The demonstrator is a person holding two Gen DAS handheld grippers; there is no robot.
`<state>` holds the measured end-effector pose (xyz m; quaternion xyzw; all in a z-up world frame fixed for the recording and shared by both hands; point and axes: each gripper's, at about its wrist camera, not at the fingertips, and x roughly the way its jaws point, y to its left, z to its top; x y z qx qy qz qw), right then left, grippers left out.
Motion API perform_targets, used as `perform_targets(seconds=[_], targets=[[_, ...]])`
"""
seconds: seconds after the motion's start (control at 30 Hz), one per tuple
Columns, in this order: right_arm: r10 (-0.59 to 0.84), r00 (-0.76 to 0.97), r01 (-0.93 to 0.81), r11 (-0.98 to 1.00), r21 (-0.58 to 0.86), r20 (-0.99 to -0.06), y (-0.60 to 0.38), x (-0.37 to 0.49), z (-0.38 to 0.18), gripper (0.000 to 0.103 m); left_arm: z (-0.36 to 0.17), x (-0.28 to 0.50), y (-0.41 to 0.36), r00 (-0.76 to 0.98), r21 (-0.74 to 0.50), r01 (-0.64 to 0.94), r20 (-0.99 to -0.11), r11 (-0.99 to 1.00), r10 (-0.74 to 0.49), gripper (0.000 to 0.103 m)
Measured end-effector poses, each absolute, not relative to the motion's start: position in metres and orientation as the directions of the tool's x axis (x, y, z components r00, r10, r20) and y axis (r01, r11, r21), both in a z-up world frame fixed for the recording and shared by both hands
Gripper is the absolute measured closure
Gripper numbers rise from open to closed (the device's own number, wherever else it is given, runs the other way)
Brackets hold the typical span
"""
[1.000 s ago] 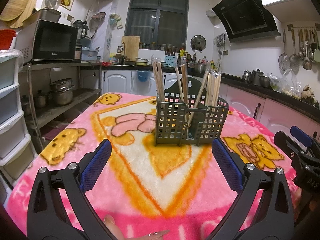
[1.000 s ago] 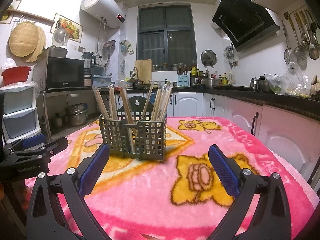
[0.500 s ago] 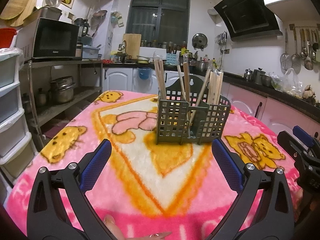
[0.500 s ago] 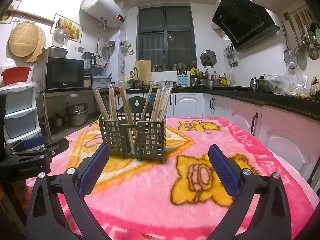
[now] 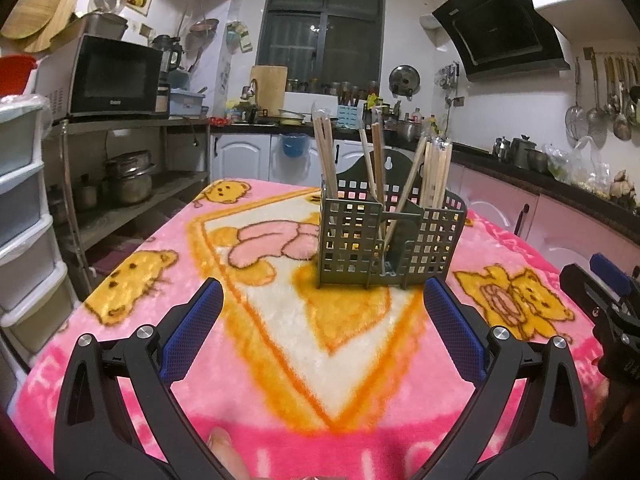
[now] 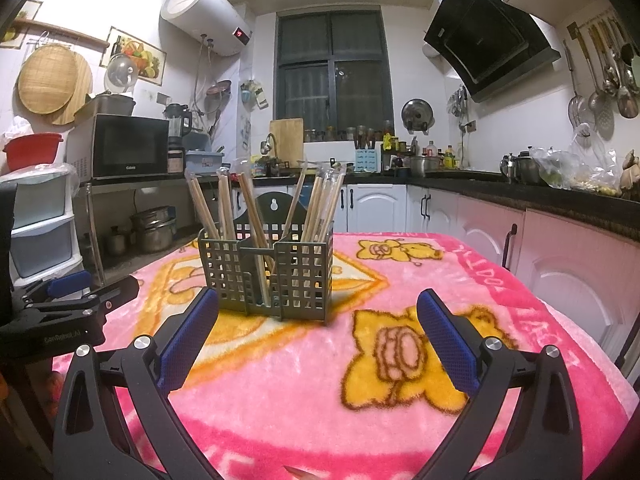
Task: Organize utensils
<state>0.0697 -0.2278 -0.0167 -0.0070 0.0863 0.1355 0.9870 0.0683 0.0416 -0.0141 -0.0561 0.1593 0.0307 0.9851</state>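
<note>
Fingers (image 5: 452, 328) of the left gripper (image 5: 322, 320) are standing wide apart, holding nothing, hovering over the desk (image 5: 280, 360) short of the utensil holder (image 5: 390, 240). Fingers (image 6: 444, 340) of the right gripper (image 6: 316, 328) are likewise spread and empty, pointing at the same holder (image 6: 268, 272) from the other side.

The holder is sitting upright near the middle of the desk, on a pink blanket (image 6: 400, 420) printed with bears. It is a grey lattice box with a taller back plate and inner dividers. Chopsticks (image 5: 434, 176) are leaning in it at different angles, some crossing one another; a few seem to be in clear sleeves.

Risks, as I am judging them:
- The holder looks light and is resting on soft pile, so pulling one leaning stick sideways could be tipping it over.
- Crossed sticks could be dragging a neighbour out with them.
- Thin round sticks could be slipping or twisting between wide pads.
- Two grippers closing on one small holder could be knocking together.

Count: one holder; two grippers; roughly a dozen chopsticks, exact number not readable because they overlap. Compartments appear to be three or four; I cannot tell which.
</note>
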Motion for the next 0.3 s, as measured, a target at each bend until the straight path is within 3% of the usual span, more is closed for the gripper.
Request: perform_targets(seconds=[0.17, 0.3], targets=[[0.218, 0.945, -0.220, 0.975, 0.018, -0.246, -0.242, 0.094, -0.012, 0.006, -0.008, 0.082, 0.061, 0.915, -0.128, -0.144, -0.394, 0.981, 0.083, 0.010], [0.095, 0.914, -0.124, 0.991, -0.049, -0.393, -0.260, 0.143, -0.011, 0.007, -0.006, 0.113, 0.098, 0.839, -0.094, -0.242, -0.520, 0.966, 0.159, 0.011]])
